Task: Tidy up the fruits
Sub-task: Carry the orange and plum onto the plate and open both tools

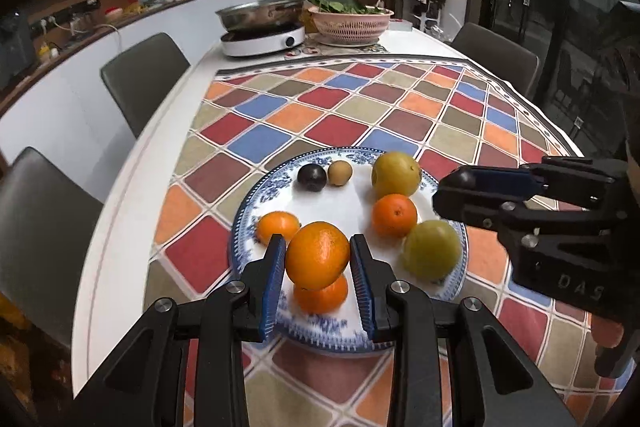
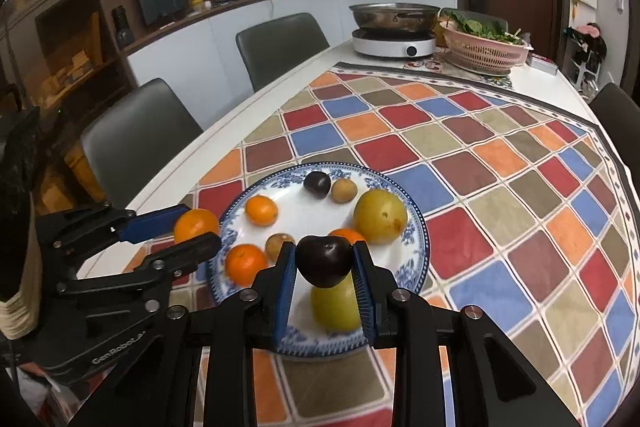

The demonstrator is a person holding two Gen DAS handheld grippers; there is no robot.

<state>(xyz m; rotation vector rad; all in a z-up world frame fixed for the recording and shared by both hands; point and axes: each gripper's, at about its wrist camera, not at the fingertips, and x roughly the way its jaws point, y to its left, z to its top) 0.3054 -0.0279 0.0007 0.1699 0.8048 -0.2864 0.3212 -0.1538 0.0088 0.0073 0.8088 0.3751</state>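
An orange (image 1: 317,254) is pinched between the blue pads of the left gripper (image 1: 318,259), and it is carried above the near rim of the plate (image 1: 240,223), with a second orange (image 1: 320,295) seen directly beneath it on the plate. A dark plum (image 2: 325,259) is pinched in the same manner by the right gripper (image 2: 325,263), which is held over the near part of the plate, above a yellow-green fruit (image 2: 334,307).

From the left gripper outward, a small orange (image 1: 277,225) is found just to its left on the plate, a further orange (image 1: 394,215) ahead and to the right, and two yellow-green fruits beyond that. A second dark plum (image 1: 311,177) and a small brown fruit (image 1: 340,173) are set side by side at the far rim, straight ahead of both grippers.

The relation on which the next move is judged to turn is this: the oranges are gathered toward the plate's left and near side, where the left gripper is closer, while the plum on the plate lies at the far rim, to be reached by carrying the right gripper forward across the plate. Neither held fruit has a marked long axis, so the turn of the wrist is judged to matter little. The plate rests on the chequered cloth (image 2: 500,187) of the tabletop (image 2: 224,131).
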